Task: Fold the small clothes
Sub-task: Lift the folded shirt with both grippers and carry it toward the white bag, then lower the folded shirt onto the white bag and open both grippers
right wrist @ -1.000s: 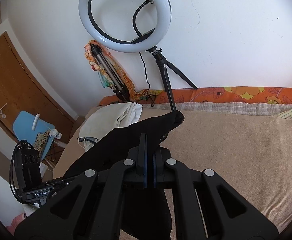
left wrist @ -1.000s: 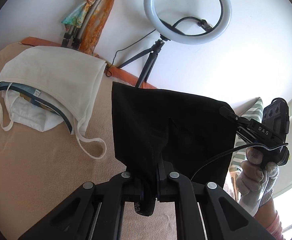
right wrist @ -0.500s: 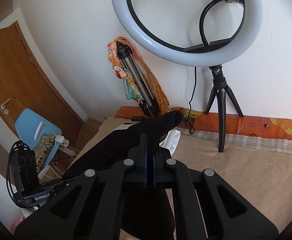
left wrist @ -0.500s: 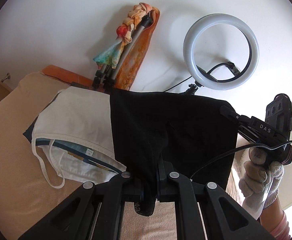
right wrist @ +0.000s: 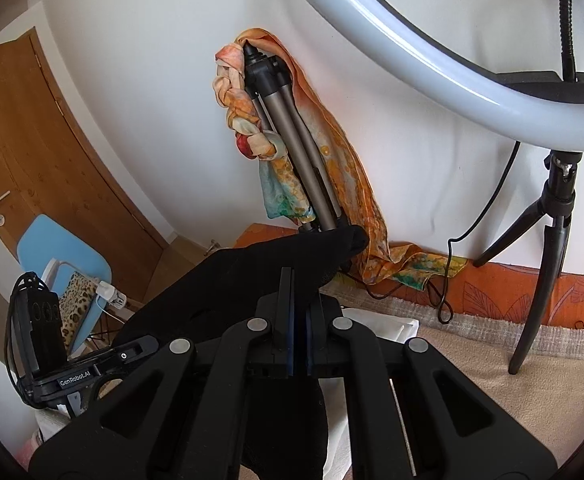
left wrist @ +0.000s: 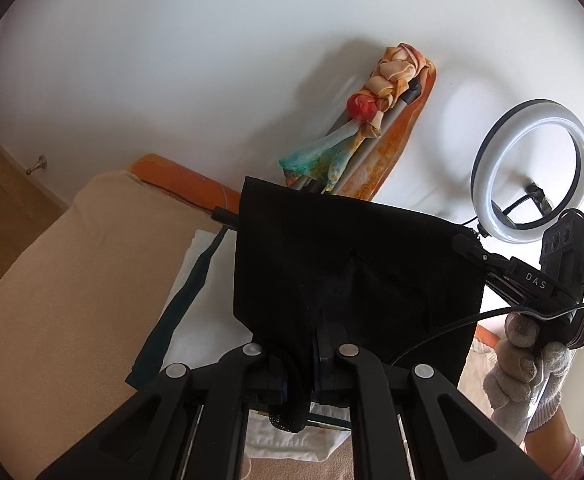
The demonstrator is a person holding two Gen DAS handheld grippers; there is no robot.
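Black garment (left wrist: 356, 272) hangs in the air between our two grippers, over the white stack (left wrist: 211, 320) at the left end of the bed (left wrist: 51, 300). Left gripper (left wrist: 312, 344) is clamped tight on its near edge, cloth bunched between the pads. Right gripper (right wrist: 298, 320) is also pinched closed on the other edge; cloth drapes over its fingers and down below them.

Handling, as we judge it: light, thin, limp, no stiffness. It sags wherever it isn't tensioned, so we keep both corners spread and hold at the edge, not mid-panel. Looks folded over already; a fold seam shows mid-panel. It probably slides little on the towel-like bed cover.

Around it: white stack has a dark strap (left wrist: 179, 312) trailing along its left side. Far side, at the wall: a folded tripod (right wrist: 292, 140) wrapped in an orange scarf (right wrist: 332, 168), just beyond the garment's far edge. Ring light (right wrist: 452, 52) on its stand (right wrist: 548, 248) stands right of that, very close above the right gripper, cable (right wrist: 448, 280) looping down onto the bed edge. The tripod and the light are our main snag risks. Gloved hand (left wrist: 524, 368) holds the right gripper.
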